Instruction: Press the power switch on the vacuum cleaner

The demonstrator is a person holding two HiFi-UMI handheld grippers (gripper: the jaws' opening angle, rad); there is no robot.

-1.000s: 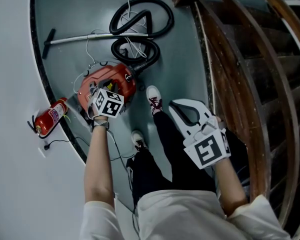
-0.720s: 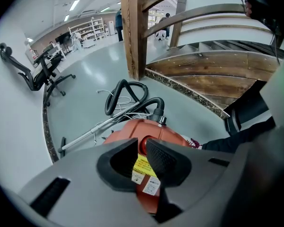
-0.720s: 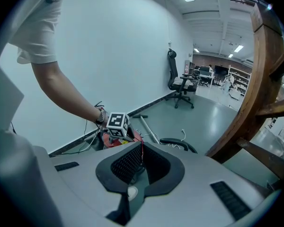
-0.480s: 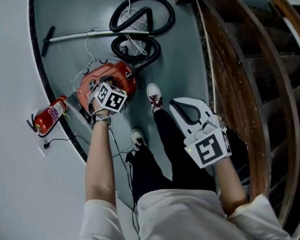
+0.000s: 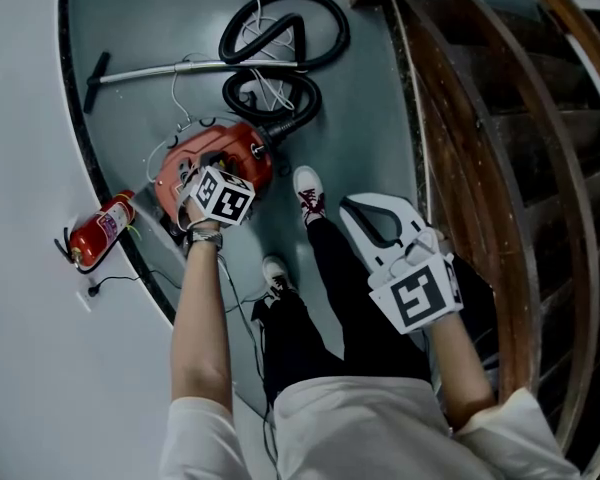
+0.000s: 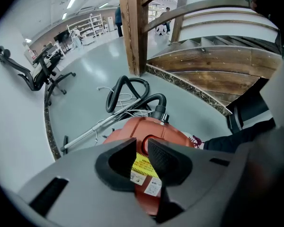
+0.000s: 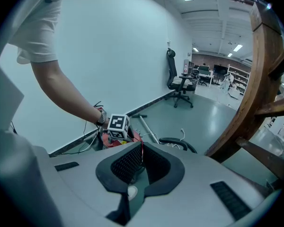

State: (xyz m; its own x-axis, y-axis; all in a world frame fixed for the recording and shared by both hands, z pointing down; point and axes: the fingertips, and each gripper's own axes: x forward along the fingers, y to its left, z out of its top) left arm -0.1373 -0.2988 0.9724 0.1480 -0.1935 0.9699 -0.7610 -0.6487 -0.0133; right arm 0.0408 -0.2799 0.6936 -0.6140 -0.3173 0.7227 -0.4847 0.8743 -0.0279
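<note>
Vacuum cleaner (image 5: 220,158) is a squat red-orange canister with a black hose (image 5: 280,38) looping off its far end, a long metal wand (image 5: 180,71) lying beside it, and a yellow label (image 6: 143,164) on top of the shell. It sits on the floor near the curved wall, just ahead of the person's shoes (image 5: 307,193).

Left gripper (image 6: 142,145) points steeply down right over the canister. Its jaws are a bit apart and have just been opening wider. Nothing is pinched; you only see the label and red shell through the gap. Can't tell if the tips touch the shell. Right gripper (image 7: 141,149) hangs over the person's leg, well away from the vacuum, jaws pressed together on nothing.

Floor (image 5: 370,118) is smooth grey-green, with a dark skirting strip along the white wall (image 5: 20,118) and a red fire extinguisher (image 5: 100,230) at that strip. Wooden staircase (image 5: 510,118) is on the right, and office chairs (image 6: 45,72) are further out.
</note>
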